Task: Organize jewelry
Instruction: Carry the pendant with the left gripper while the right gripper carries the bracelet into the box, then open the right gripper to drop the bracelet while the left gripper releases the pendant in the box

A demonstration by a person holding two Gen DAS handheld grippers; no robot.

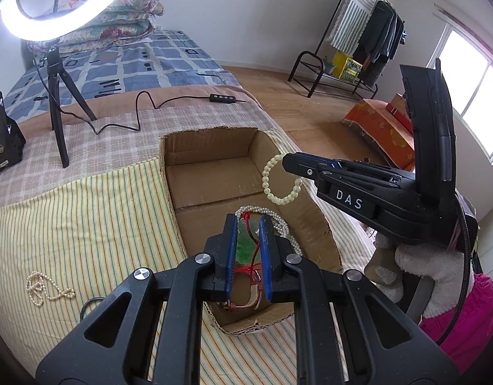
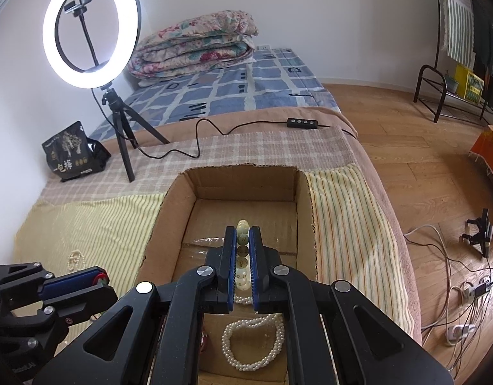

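Note:
An open cardboard box [image 1: 214,147] [image 2: 172,199] sits on the striped cloth on the bed. My left gripper [image 1: 249,221] is shut on a green pendant with a red cord [image 1: 246,243] and holds it over the box. My right gripper [image 2: 243,234] is shut on a pale bead bracelet [image 1: 280,179] [image 2: 242,240], which hangs over the box's right side. A white pearl necklace [image 2: 254,343] [image 1: 286,227] lies coiled inside the box. Another pearl chain [image 1: 46,290] [image 2: 74,258] lies on the cloth left of the box.
A ring light on a tripod [image 2: 92,29] stands at the back left with its cable and remote [image 2: 304,123]. A black snack bag [image 2: 71,152] is beside it. A folded quilt [image 2: 195,48] lies far back. The bed's edge drops to wooden floor on the right.

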